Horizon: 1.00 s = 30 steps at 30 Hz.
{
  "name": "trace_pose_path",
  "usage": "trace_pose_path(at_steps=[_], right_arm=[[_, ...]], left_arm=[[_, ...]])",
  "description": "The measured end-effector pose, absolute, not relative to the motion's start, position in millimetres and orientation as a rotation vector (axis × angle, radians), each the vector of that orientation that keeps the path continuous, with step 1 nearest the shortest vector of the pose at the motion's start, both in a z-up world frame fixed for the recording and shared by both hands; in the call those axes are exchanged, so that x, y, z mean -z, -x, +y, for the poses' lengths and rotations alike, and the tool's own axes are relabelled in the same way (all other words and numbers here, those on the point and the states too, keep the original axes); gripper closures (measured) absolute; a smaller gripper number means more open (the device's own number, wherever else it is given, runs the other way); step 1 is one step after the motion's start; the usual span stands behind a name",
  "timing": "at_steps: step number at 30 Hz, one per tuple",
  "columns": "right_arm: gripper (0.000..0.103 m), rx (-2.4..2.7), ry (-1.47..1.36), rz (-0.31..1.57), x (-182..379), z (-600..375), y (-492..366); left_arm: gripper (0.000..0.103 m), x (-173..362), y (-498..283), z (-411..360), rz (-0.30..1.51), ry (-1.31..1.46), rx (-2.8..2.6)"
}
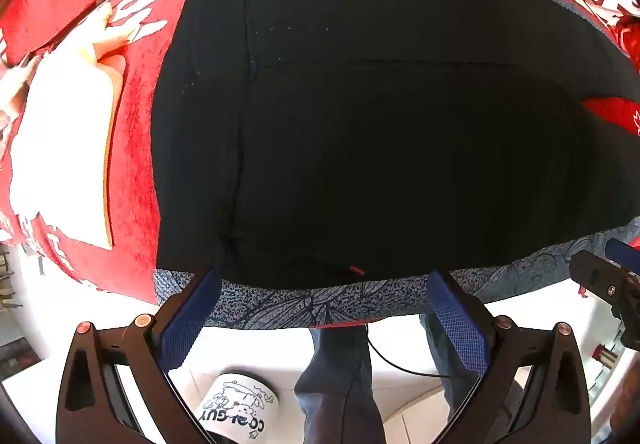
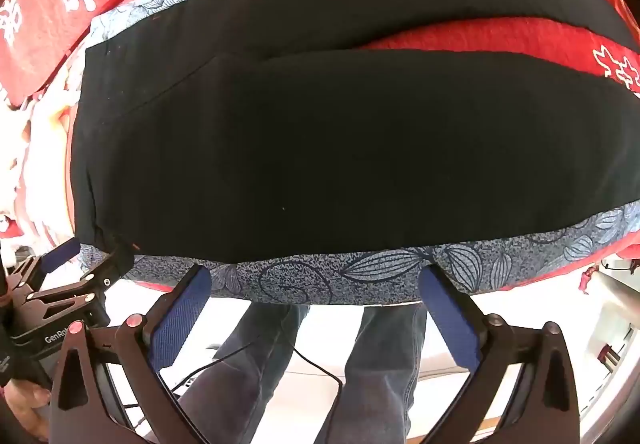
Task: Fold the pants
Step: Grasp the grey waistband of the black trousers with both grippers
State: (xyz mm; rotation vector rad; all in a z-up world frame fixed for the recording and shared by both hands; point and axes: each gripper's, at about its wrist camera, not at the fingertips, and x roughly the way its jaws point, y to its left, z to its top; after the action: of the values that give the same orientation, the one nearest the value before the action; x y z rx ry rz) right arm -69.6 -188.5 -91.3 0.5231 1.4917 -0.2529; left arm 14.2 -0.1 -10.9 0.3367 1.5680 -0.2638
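We hover left gripper (image 1: 324, 284) and right gripper (image 2: 316, 276), fingers spread wide, nothing held, at black pants' (image 2: 340, 148) six-o'clock edge.

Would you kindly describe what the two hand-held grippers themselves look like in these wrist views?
Both look alike. The left hand-held gripper has black angular linkage arms with copper-coloured pivot pins and two long blue fingers with a fine grid texture. The right hand-held gripper matches it. White lettering starting "GenRo" marks the left one's body, seen in the right wrist view.
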Motion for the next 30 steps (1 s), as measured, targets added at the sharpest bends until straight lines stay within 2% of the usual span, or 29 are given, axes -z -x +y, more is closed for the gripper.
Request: trace_pose_path(at_steps=[30], right_arm=[[0.0, 0.23, -0.534, 1.481, 90, -192, 71]], left_arm=[[0.0, 19, 4, -10, 1.555, -0.363, 0.231]])
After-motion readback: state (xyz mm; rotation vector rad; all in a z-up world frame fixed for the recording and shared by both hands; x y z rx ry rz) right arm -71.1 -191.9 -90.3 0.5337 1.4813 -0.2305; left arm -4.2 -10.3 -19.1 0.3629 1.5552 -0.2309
